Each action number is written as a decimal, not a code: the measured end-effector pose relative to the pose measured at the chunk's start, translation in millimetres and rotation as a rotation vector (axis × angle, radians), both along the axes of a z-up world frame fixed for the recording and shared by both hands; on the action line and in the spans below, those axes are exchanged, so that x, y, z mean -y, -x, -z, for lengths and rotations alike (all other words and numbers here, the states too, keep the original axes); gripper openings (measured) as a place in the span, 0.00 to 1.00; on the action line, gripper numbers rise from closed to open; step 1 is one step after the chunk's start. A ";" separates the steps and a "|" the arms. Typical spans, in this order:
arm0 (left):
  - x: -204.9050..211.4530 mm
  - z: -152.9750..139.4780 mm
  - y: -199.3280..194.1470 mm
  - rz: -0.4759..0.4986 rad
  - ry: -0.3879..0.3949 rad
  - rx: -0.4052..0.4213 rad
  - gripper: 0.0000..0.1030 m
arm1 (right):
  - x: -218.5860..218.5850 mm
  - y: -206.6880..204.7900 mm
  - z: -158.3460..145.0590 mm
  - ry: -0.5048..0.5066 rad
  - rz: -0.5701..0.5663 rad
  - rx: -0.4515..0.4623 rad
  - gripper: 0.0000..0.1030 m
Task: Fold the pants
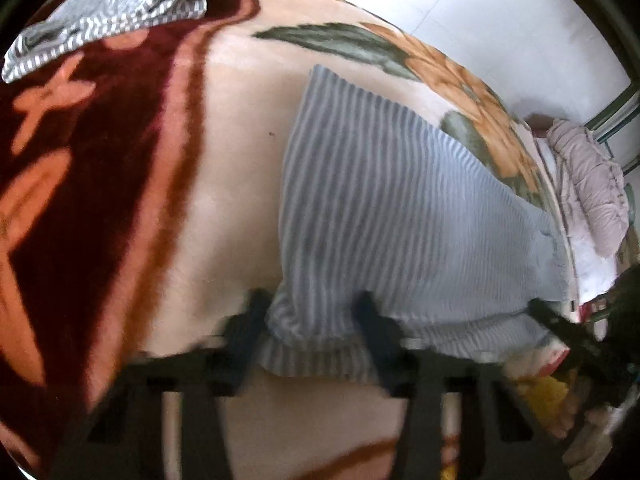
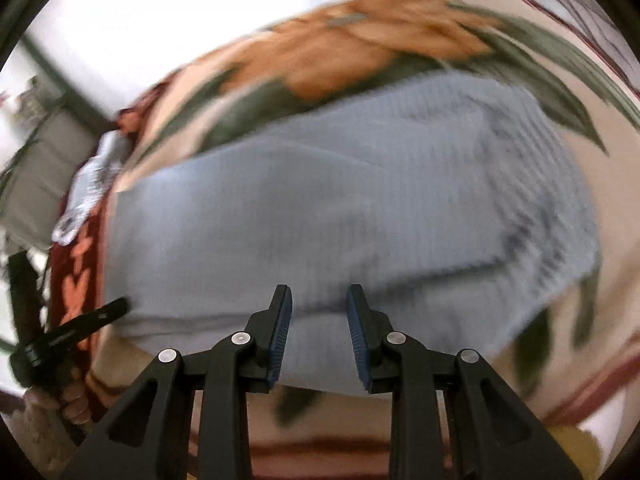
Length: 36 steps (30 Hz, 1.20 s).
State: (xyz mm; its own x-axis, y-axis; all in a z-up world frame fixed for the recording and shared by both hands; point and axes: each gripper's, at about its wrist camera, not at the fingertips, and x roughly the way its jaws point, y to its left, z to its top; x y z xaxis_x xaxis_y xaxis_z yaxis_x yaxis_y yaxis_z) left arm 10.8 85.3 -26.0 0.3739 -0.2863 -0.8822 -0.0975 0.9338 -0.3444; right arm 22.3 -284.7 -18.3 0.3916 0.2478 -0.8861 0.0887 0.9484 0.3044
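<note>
Left wrist view: left claw (image 1: 310, 312) parted, pads astride ruffled hem of blue striped pants (image 1: 400, 208), not visibly pinching. Pants flat on floral blanket (image 1: 224, 168), spreading toward 1 o'clock. Second striped garment (image 1: 116, 12) at 11 o'clock. Right claw (image 1: 560, 324) at 4 o'clock.

Right wrist view: right claw (image 2: 319, 320) parted, nothing between blue pads, poised over near pants (image 2: 320, 200) edge. Left claw (image 2: 100, 314) at 8 o'clock on pants corner; blurred.

Striped blue pants (image 1: 384, 216) flat on floral blanket (image 1: 224, 152); left tool (image 1: 312, 304) straddles near hem, blurred.
</note>
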 end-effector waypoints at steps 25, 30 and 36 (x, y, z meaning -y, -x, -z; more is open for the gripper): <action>16.1 4.3 -6.4 -0.070 -0.065 0.031 0.63 | -0.7 10.9 18.7 -0.009 -0.081 -0.001 0.58; 29.8 -0.3 -7.4 -0.020 -0.110 0.059 0.33 | 5.0 24.4 -4.6 -0.053 -0.070 0.040 0.58; 35.5 -20.7 0.7 -0.016 -0.107 0.115 0.22 | 11.7 43.8 -34.7 -0.005 -0.072 0.114 0.58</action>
